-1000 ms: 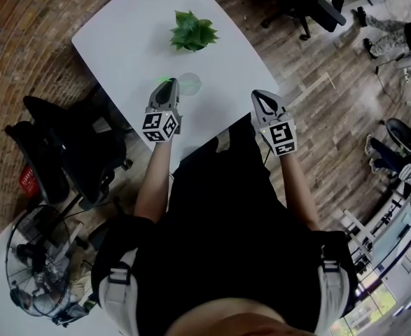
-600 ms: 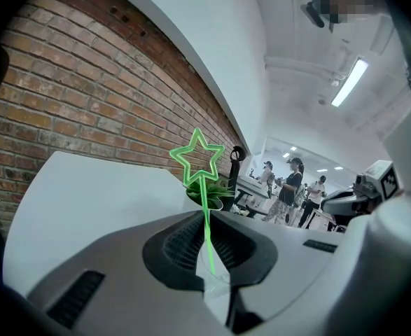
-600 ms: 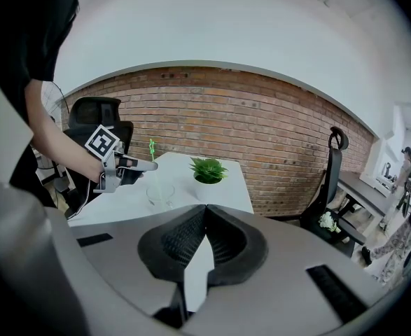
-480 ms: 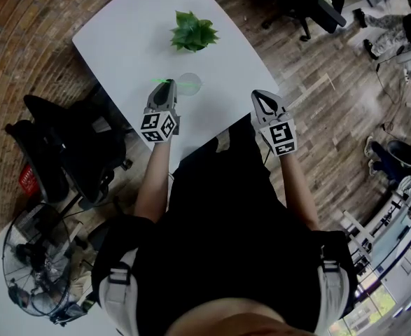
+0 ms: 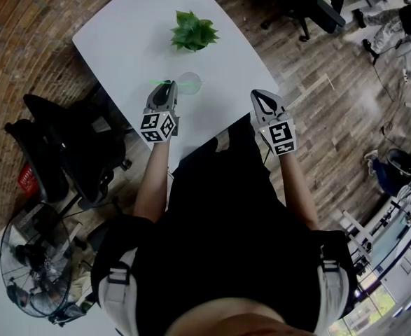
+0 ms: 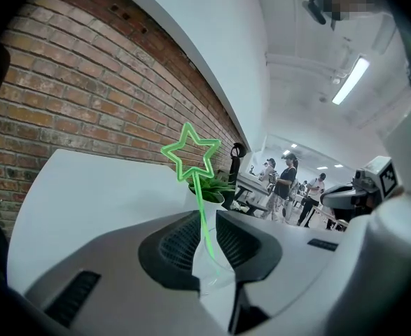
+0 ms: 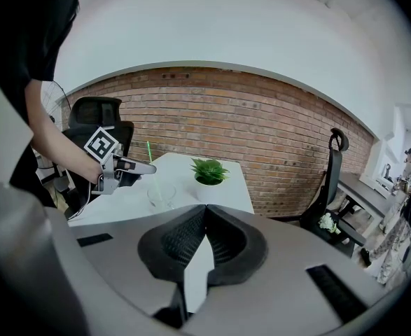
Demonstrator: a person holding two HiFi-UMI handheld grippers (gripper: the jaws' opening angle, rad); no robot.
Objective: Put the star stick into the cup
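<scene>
The green star stick (image 6: 191, 158) stands in the clear cup (image 6: 216, 275) on the white table (image 5: 121, 40). Its stem rises between the jaws of my left gripper (image 6: 207, 219). Those jaws have just been opening, and a gap shows on each side of the stem. In the head view the left gripper (image 5: 167, 86) sits just left of the cup (image 5: 189, 83). The right gripper view shows the stick (image 7: 151, 161) leaning out of the cup (image 7: 161, 196) beside the left gripper (image 7: 142, 166). My right gripper (image 7: 204, 212) is shut and empty at the table's near right edge (image 5: 259, 95).
A potted green plant (image 5: 192, 31) stands on the table beyond the cup. Black office chairs (image 5: 58, 152) and a floor fan (image 5: 37, 271) are to the table's left. Another chair (image 7: 335, 180) stands right of the table by the brick wall.
The left gripper has shifted slightly and the green stick now shows as a thin line reaching from its tip toward the cup. The right gripper has not moved.
</scene>
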